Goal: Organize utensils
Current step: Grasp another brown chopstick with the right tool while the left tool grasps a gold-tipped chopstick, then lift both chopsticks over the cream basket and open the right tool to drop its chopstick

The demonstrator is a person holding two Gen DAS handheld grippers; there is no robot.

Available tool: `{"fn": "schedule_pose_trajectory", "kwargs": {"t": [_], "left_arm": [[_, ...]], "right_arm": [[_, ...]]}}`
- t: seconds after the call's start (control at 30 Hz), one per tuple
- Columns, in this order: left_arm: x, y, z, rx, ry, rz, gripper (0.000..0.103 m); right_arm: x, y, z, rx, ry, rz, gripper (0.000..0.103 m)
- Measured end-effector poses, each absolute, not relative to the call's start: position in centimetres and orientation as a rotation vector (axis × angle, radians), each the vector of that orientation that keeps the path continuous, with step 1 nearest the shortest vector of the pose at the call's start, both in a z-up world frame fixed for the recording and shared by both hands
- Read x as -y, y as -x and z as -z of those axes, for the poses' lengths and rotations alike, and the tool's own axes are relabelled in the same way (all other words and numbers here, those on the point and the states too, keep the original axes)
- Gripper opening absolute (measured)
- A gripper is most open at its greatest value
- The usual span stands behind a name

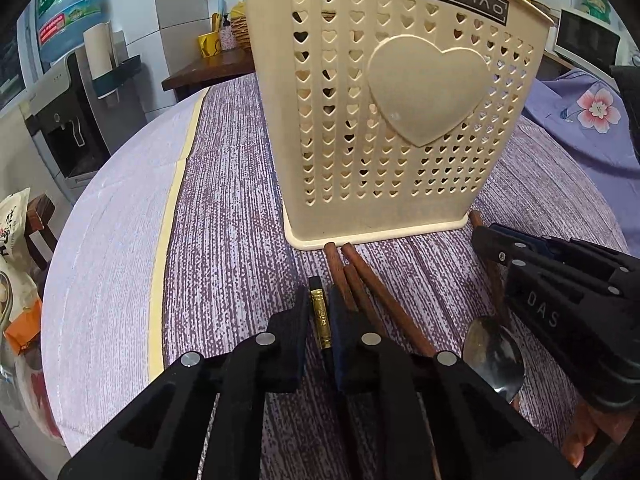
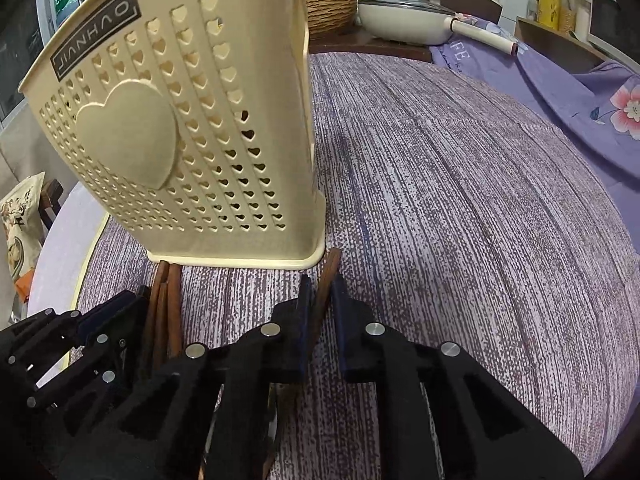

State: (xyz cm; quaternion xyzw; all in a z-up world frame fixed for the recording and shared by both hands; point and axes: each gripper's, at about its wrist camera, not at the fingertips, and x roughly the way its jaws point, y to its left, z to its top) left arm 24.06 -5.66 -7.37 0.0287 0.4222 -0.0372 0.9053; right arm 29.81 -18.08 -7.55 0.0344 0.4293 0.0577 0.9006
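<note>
A cream plastic utensil holder (image 1: 384, 112) with heart-shaped holes stands on the purple tablecloth; it also shows in the right wrist view (image 2: 192, 140). My left gripper (image 1: 320, 300) is shut on a black chopstick with a gold band (image 1: 321, 316). Several brown wooden chopsticks (image 1: 360, 292) lie beside it, tips at the holder's base. A metal spoon (image 1: 494, 354) lies to the right. My right gripper (image 2: 322, 292) is shut on a brown chopstick (image 2: 325, 292) near the holder's right corner. The other gripper shows in each view's edge (image 1: 560, 296).
The table's (image 1: 120, 240) pale edge curves away at the left. A water dispenser (image 1: 72, 92) stands beyond it. A floral purple cloth (image 2: 560, 100), a pan (image 2: 404, 20) and a wicker basket (image 2: 332, 10) lie behind the table.
</note>
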Motion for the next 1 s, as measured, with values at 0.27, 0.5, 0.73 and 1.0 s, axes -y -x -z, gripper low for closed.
{"fn": "schedule_pose_trajectory", "kwargs": {"t": [0.27, 0.5, 0.73, 1.0], "left_arm": [[5.7, -24.2, 7.3, -0.874, -0.049, 0.083, 0.009], [4.9, -24.5, 7.0, -0.863, 0.010, 0.107, 0.008], [4.2, -24.1, 5.1, -0.806, 0.054, 0.125, 0.008], [3.2, -22.0, 0.8, -0.694, 0.092, 0.165, 0.008]], "right_arm": [[18.8, -30.1, 7.6, -0.885, -0.132, -0.128, 0.010], [19.9, -29.8, 6.6, -0.841, -0.177, -0.142, 0.010], [21.6, -29.1, 4.3, -0.773, -0.255, -0.229, 0.009], [23.2, -26.5, -0.6, -0.641, -0.272, -0.333, 0.009]]}}
